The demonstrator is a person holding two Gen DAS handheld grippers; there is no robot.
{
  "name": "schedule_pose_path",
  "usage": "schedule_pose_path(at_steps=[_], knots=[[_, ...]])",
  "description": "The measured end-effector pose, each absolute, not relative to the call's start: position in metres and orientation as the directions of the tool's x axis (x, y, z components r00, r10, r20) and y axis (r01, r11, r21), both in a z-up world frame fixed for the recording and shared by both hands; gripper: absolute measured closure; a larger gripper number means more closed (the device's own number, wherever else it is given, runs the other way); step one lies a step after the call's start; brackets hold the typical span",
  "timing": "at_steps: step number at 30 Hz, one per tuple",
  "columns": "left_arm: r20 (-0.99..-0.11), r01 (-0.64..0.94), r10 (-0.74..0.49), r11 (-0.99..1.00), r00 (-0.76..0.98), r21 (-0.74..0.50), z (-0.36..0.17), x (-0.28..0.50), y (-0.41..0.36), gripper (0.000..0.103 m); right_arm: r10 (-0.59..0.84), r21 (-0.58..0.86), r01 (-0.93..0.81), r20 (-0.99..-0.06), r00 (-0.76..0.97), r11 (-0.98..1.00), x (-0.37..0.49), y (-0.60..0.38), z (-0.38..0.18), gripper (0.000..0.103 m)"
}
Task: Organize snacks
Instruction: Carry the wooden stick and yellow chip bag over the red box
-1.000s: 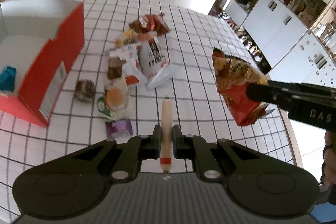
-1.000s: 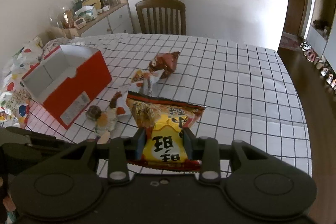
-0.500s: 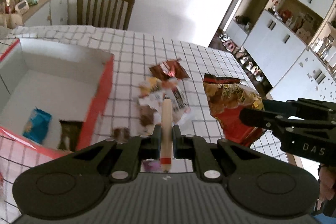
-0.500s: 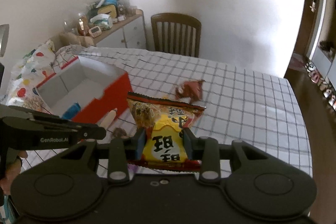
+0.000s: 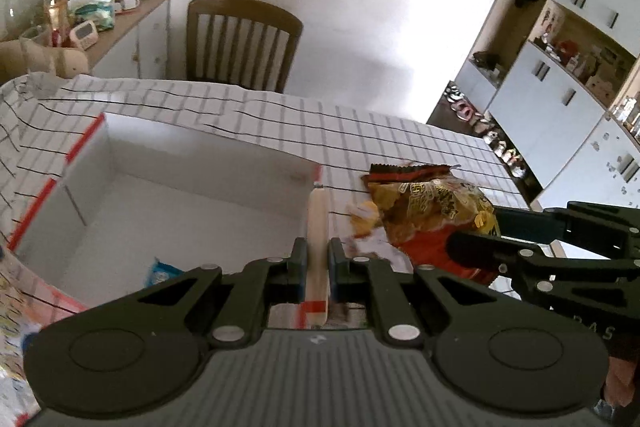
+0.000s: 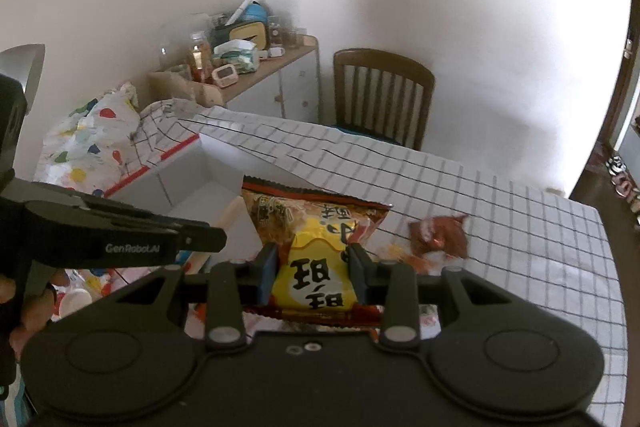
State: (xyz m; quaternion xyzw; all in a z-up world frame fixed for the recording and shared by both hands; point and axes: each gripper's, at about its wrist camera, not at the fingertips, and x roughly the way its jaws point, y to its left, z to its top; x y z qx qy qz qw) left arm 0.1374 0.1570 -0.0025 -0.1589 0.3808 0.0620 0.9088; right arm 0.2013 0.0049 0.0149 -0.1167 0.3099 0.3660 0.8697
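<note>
Slim beige sausage stick (image 5: 317,227) clamped in left claw (image 5: 317,269), long axis pointing up-frame, over white-lined red cardboard box (image 5: 192,163) holding blue packet (image 5: 162,271). Yellow-red crinkly snack bag (image 6: 316,255) pinched upright in right claw (image 6: 313,275).

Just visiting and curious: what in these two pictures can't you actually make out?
- Box contents: left view, tongs body hides the near part; only a blue packet peeks out.
- Snack pile: right view, blurred, partly behind the bag.
- Stick: left view, label unreadable.
- Sideboard clutter: too small.
</note>
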Motion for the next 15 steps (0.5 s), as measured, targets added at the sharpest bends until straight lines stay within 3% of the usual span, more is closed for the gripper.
schedule_pose_path(at_steps=[15], knots=[[-0.753,-0.303,0.08,0.939,0.653,-0.163,-0.021,0.141,0.255,0.093,0.575,0.028,-0.732,-0.64,0.51,0.681,0.206,0.111,0.004,0.067]])
